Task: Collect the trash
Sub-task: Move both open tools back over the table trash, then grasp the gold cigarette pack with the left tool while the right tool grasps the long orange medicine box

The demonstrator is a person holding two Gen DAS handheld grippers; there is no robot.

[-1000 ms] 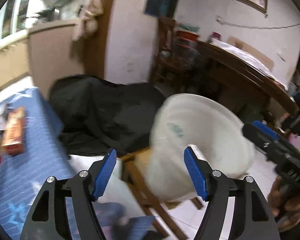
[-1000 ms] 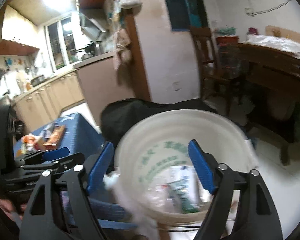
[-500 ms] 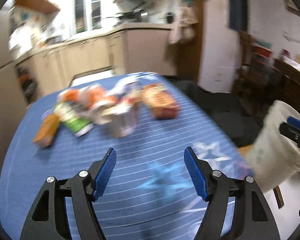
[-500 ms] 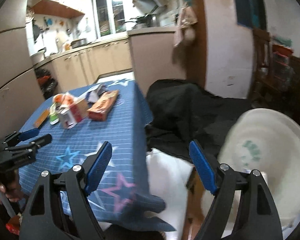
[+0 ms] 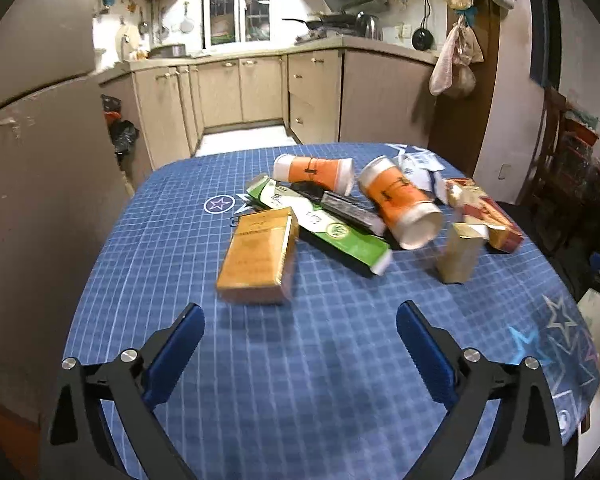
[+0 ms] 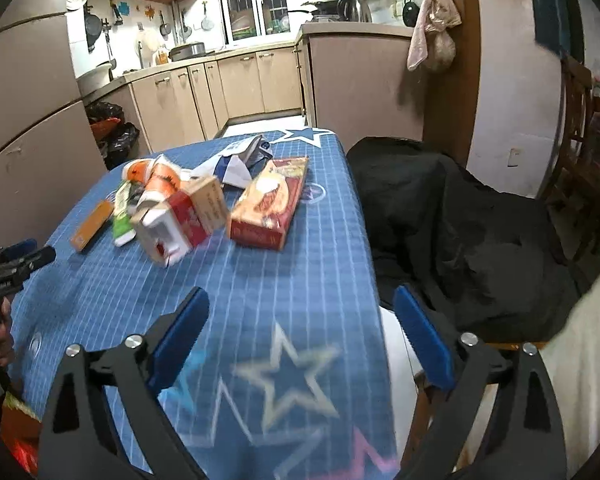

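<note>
A heap of trash lies on the blue star-patterned tablecloth [image 5: 300, 360]: a yellow carton [image 5: 256, 256], a green and white box [image 5: 332, 232], two orange paper cups [image 5: 400, 204], a gold box [image 5: 458, 256] and a red box [image 5: 484, 216]. My left gripper [image 5: 300, 336] hovers just short of the yellow carton, its jaws opening wide with nothing between them. My right gripper [image 6: 300, 320] hangs over the table's right edge, jaws opening, empty. The right wrist view shows the red box [image 6: 268, 204] and the heap [image 6: 168, 208] farther off.
A white plastic bag [image 6: 580, 360] sits at the right by a wooden chair. A black cloth [image 6: 460, 232] covers a seat beside the table. Kitchen cabinets [image 5: 240, 80] stand behind. The left gripper [image 6: 8, 264] and a hand show at the left edge of the right wrist view.
Both grippers swung left, away from the white bag to face the table and its trash. Both pairs of jaws stand wider than before.
</note>
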